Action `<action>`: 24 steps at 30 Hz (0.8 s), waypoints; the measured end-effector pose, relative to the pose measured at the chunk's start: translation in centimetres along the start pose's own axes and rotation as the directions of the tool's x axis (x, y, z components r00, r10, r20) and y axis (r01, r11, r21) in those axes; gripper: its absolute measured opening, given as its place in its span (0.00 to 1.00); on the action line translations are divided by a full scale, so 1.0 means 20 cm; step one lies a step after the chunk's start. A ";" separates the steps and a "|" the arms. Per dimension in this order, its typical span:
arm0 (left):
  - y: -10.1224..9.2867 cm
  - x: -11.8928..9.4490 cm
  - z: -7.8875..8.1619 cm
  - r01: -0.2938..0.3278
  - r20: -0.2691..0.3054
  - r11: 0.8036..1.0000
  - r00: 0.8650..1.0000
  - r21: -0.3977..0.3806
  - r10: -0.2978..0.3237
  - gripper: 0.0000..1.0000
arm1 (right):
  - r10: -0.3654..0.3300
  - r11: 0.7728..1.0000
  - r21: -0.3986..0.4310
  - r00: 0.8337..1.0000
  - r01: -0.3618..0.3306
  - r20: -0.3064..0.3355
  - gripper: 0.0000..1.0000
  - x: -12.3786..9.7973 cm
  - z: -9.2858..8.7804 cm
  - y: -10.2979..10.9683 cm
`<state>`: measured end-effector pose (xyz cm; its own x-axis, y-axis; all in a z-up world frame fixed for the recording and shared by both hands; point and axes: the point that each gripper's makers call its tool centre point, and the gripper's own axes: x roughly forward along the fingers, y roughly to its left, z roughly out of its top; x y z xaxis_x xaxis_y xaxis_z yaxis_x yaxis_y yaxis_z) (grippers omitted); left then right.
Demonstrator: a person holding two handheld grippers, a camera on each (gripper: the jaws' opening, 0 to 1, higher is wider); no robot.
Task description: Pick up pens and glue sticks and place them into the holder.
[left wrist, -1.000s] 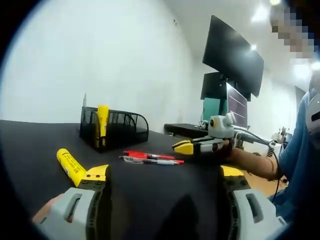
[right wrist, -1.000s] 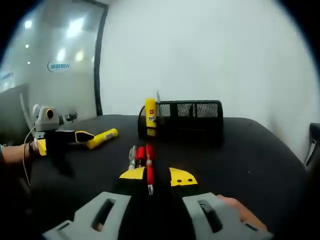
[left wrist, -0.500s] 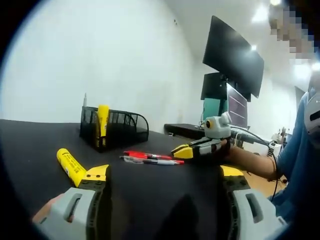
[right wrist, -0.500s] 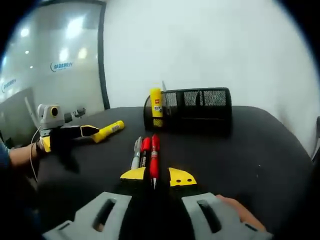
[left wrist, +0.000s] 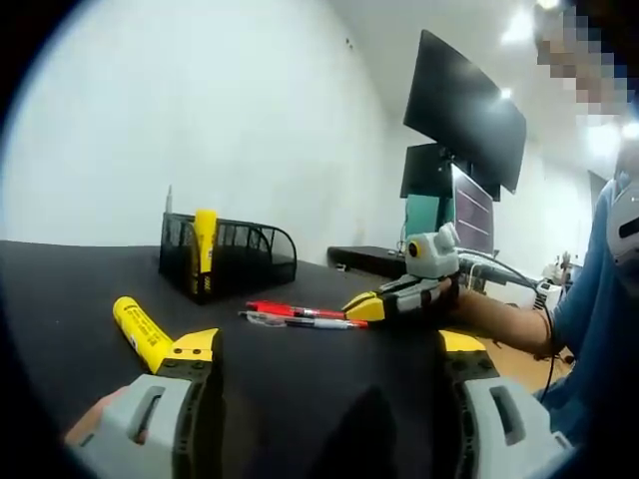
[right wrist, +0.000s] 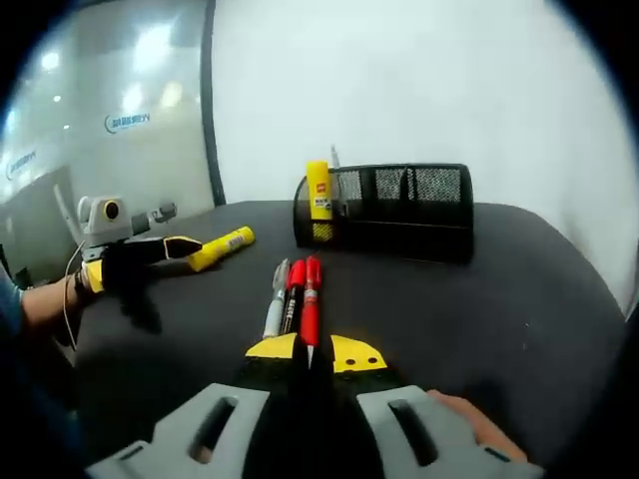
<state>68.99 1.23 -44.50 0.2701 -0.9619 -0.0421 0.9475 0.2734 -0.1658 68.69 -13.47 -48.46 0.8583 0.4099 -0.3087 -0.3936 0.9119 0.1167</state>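
Pens (right wrist: 298,299) lie ungrasped; both grippers' fingers gape empty; glue-stick label unreadable.

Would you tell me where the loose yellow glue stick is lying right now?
In the left gripper view, the glue stick lies on the black table, touching the left gripper's left fingertip, nearer than the mesh holder.

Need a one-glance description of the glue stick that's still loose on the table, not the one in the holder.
Start at the black mesh holder at the back of the dark table. The loose glue stick lies flat well to the holder's left in the right gripper view, beside the left tongs. It is short, fat and yellow, unlike the thin pens, and it lies down while its twin stands.
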 end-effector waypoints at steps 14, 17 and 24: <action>0.01 0.00 0.00 -0.001 -0.004 1.000 1.000 0.005 0.001 0.80 | -0.067 0.998 0.018 0.992 0.065 0.103 0.04 -0.05 0.09 -0.04; 0.01 0.00 0.00 -0.001 -0.004 1.000 1.000 0.004 0.001 0.79 | -0.089 0.996 0.004 0.982 0.089 0.166 0.04 -0.08 0.15 -0.05; 0.00 0.00 -0.01 -0.001 -0.005 1.000 1.000 0.007 0.001 0.79 | -0.140 0.989 -0.016 0.956 0.150 0.259 0.04 -0.15 0.31 -0.06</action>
<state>68.92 1.22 -44.61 0.2698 -0.9618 -0.0473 0.9486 0.2739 -0.1584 68.57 -15.69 -41.86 0.9607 0.2692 -0.0674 -0.2659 0.9625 0.0539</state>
